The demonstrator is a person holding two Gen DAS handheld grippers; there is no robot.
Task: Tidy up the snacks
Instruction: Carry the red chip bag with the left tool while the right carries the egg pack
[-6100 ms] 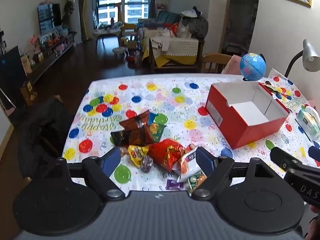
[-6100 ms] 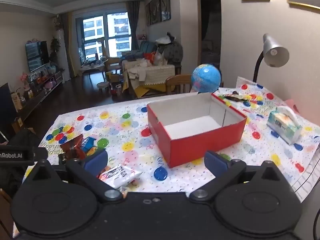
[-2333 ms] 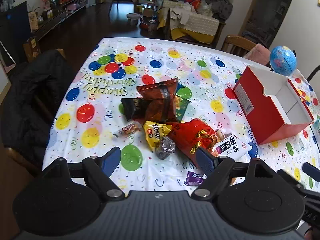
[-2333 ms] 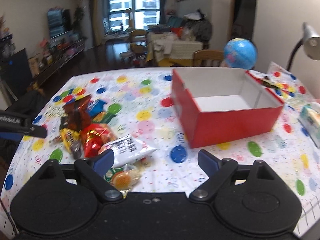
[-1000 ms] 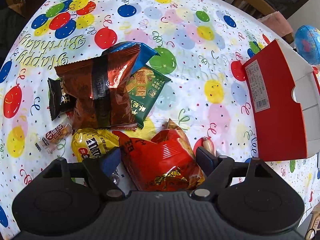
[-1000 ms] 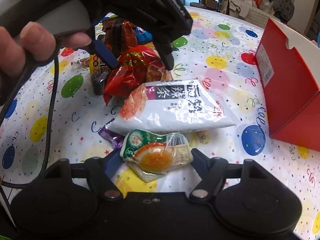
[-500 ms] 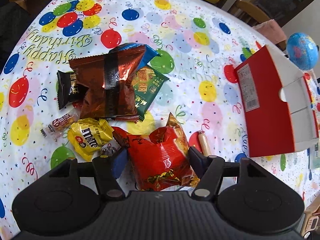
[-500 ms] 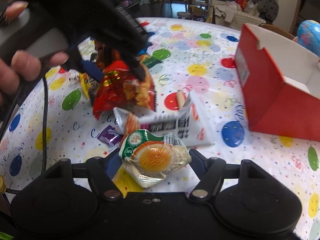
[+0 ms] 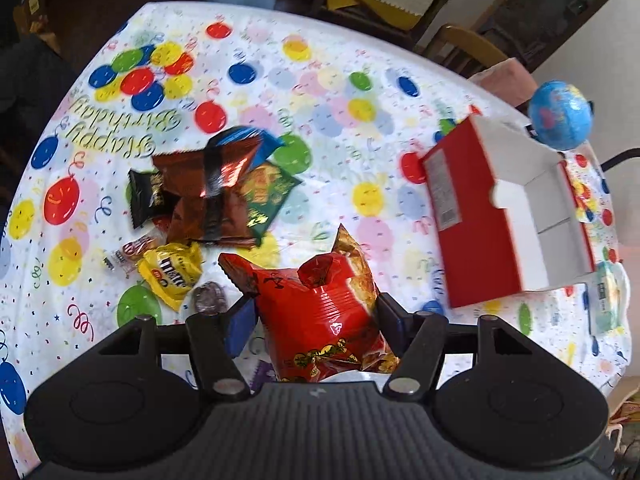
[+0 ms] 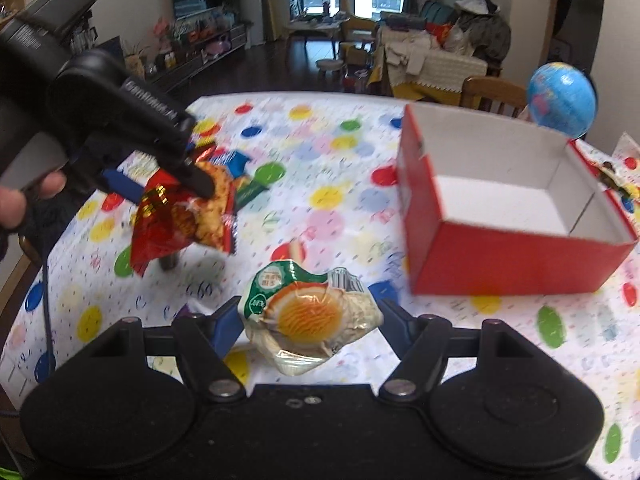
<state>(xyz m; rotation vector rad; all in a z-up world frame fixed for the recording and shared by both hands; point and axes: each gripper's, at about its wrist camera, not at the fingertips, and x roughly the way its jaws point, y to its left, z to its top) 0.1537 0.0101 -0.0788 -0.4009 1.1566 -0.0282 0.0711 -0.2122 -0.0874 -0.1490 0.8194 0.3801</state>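
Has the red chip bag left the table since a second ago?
Yes. The red chip bag, clamped by the left gripper, hangs above the tablecloth, no longer lying beside the yellow candy bag.

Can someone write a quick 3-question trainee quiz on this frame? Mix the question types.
1. True or false: the red box already holds snacks.
2. Multiple choice: the left gripper is shut on A) the yellow candy bag B) the red chip bag C) the green cracker packet.
3. Fill in: the right gripper holds the ____ packet lifted off the tablecloth.

Key: 1 false, its white floor is bare. 2 B. 3 clear egg-printed.
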